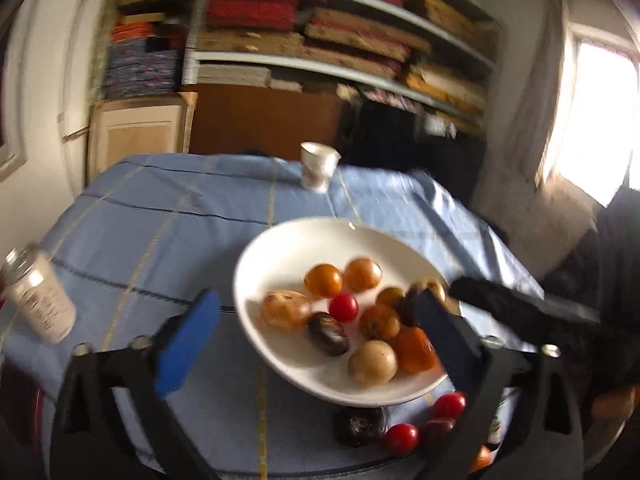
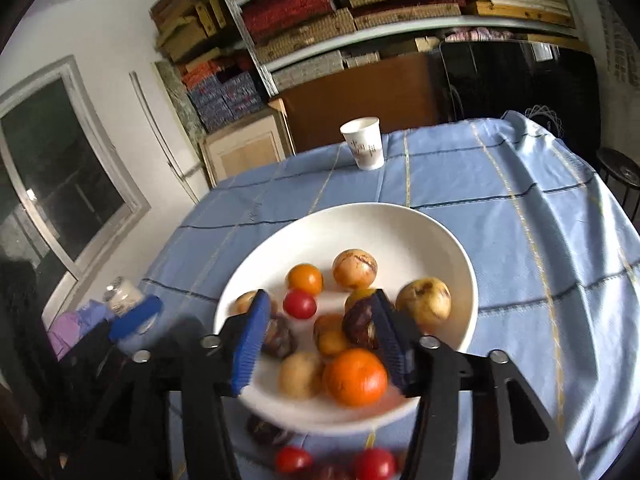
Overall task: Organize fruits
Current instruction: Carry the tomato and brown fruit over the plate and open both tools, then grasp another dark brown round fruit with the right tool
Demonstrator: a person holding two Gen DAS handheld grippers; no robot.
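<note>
Though its print blurs, perhaps Chinese, the paper cup [image 2: 363,143] faces both empty, spread grippers [image 1: 316,332] [image 2: 318,340].

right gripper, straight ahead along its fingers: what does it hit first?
Probably the fruit in the white bowl. The right gripper is open over the bowl's near side, a yellowish fruit lying between its fingers; depth is unclear, so it may be higher.

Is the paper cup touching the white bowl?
Apart. The right wrist view shows the paper cup standing at the table's far side, with a band of bare blue tablecloth between it and the white bowl's far rim.
</note>
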